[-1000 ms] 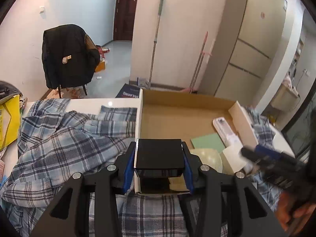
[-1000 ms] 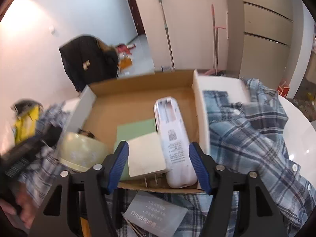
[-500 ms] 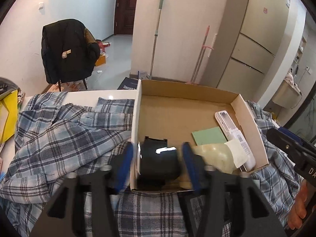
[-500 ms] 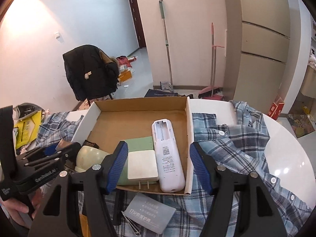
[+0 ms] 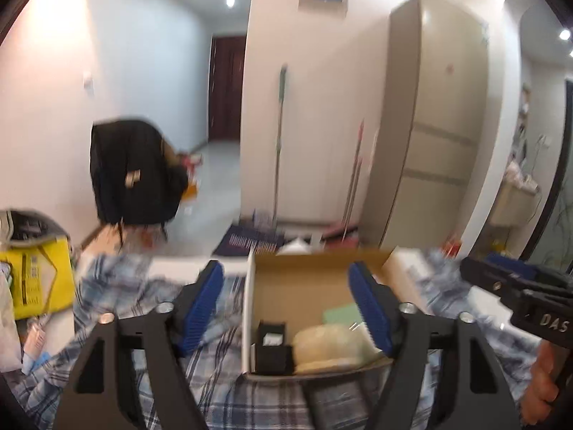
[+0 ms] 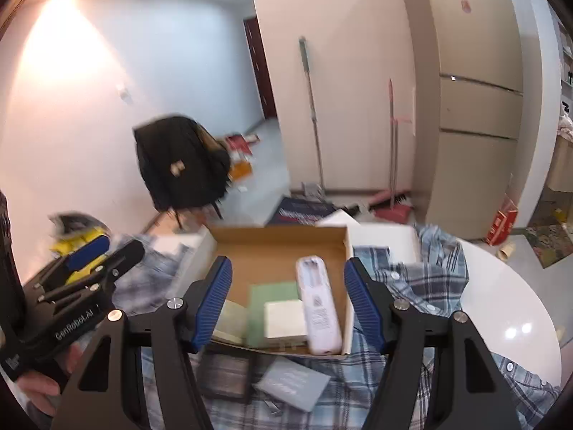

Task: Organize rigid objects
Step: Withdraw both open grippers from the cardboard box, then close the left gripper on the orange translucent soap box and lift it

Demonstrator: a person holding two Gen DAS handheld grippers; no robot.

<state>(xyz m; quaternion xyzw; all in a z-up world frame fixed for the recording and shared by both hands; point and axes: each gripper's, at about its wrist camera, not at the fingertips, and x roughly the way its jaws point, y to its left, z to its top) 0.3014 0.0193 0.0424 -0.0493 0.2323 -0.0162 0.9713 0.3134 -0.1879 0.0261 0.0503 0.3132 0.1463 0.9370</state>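
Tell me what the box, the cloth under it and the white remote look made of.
Box: corrugated cardboard, matte brown inside, white outer walls, folded flaps. Cloth: woven fabric, probably cotton, blue-grey plaid, rumpled, with buttons, so a shirt. White remote: hard plastic, smooth with a slight sheen, printed label.

Far half of cardboard box (image 6: 279, 251) floor is bare, free room to come down there. Near half packed: black case (image 5: 271, 344) at near-left corner, pale dome (image 5: 331, 340) beside it, green card (image 6: 272, 294), white adapter (image 6: 284, 319), remote (image 6: 317, 308) along right wall. Box walls stand low on all sides. Counter (image 6: 501, 308) bare at far right edge; rest is under rumpled plaid shirt (image 6: 422, 279). Grey card (image 6: 292, 383) lies on shirt by box's near wall. Both tongs are above the box, nothing betw. them.
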